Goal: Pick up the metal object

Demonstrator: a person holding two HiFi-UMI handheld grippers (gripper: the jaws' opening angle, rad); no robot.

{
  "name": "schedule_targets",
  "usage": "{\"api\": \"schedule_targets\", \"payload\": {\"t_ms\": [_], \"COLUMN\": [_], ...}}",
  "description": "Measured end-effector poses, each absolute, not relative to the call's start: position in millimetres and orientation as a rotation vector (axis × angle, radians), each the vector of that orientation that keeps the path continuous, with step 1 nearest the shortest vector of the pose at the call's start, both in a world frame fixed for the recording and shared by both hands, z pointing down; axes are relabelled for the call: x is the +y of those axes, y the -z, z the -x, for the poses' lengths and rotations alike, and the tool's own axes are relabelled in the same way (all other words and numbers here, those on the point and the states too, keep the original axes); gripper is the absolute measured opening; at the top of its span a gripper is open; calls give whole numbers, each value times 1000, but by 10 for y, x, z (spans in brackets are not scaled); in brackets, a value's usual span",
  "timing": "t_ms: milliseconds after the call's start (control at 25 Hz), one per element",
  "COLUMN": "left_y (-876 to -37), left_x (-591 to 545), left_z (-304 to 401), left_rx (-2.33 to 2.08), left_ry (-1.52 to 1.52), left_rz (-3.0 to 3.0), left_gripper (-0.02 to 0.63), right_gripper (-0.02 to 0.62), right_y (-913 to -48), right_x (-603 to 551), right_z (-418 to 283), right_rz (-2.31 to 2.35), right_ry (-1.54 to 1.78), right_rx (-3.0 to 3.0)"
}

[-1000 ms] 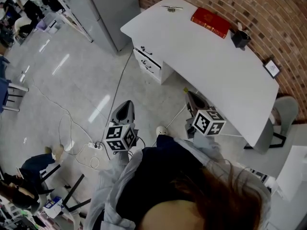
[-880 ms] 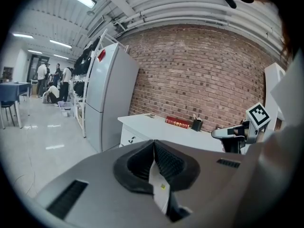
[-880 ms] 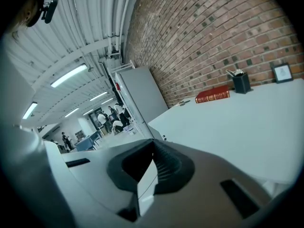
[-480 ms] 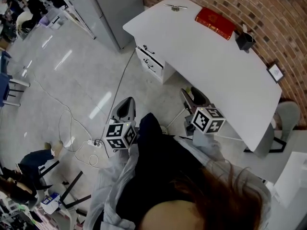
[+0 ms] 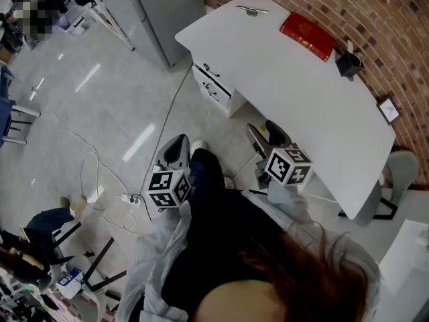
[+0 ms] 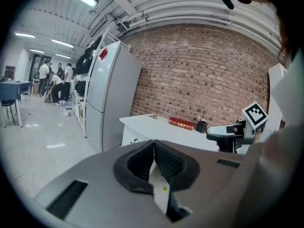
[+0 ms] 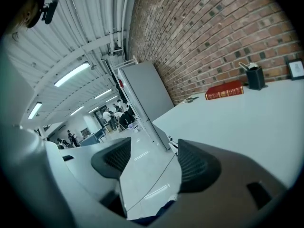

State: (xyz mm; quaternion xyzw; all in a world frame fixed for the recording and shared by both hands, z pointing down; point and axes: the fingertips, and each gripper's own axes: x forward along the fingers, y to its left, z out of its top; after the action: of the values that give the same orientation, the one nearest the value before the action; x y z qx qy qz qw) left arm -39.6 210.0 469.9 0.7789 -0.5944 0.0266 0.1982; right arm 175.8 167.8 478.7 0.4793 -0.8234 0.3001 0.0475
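**Right gripper** (image 5: 263,137): jaws stand wide apart with nothing between them. In the right gripper view only floor (image 5: 100,113) and the desk (image 5: 295,86) edge show through the gap. The jaws have just been opening; a second ago they sat together.

**Left gripper** (image 5: 175,151): jaws pressed together and empty, carried low at the person's left, over the floor.

**Metal object** (image 5: 249,9): small, thin and silvery, lying flat at the far left end of the desk. It is well apart from both grippers and untouched, in the same spot as a second ago.

**Other desk contents:** a red book (image 5: 308,35) to the right of the metal object, then a black pen pot (image 5: 350,63), then a picture frame (image 5: 389,111) nearer along the brick wall. Drawers (image 5: 214,86) sit under the desk's left end.

**Person:** a leg (image 5: 203,170) now reaches forward between the grippers, where a second ago only a shoe tip showed. Both grippers sit slightly nearer the desk.

**Reading for the task:** this looks like the approach stage, with the right gripper made ready as the picking tool. The pickup has not begun, and most of the desk's length still lies between the open jaws and the metal object.
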Motion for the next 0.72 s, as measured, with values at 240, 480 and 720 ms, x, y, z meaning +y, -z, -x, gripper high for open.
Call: {"api": "schedule_targets", "payload": {"t_ms": [240,480,720], "left_y": [-4704,-4671,-4602], "left_x": [1633,1111,658], "left_z": [526,680,854], "left_rx": [-1628,-1593,-1572], "left_ry": [-94,-98,-96], "left_rz": [-2199,-2204,-2225], "left_gripper": [17,17,17], "right_gripper": [308,308,308], "right_y": [-4816,-4784,-4705], "right_x": [1313,859,434], "right_z": [-1584,-1408,-1253], "right_rz": [-1471,-1480,-1515], "right_ry": [-948,-962,-960], "right_rx": [-2494,-2469,-2460]}}
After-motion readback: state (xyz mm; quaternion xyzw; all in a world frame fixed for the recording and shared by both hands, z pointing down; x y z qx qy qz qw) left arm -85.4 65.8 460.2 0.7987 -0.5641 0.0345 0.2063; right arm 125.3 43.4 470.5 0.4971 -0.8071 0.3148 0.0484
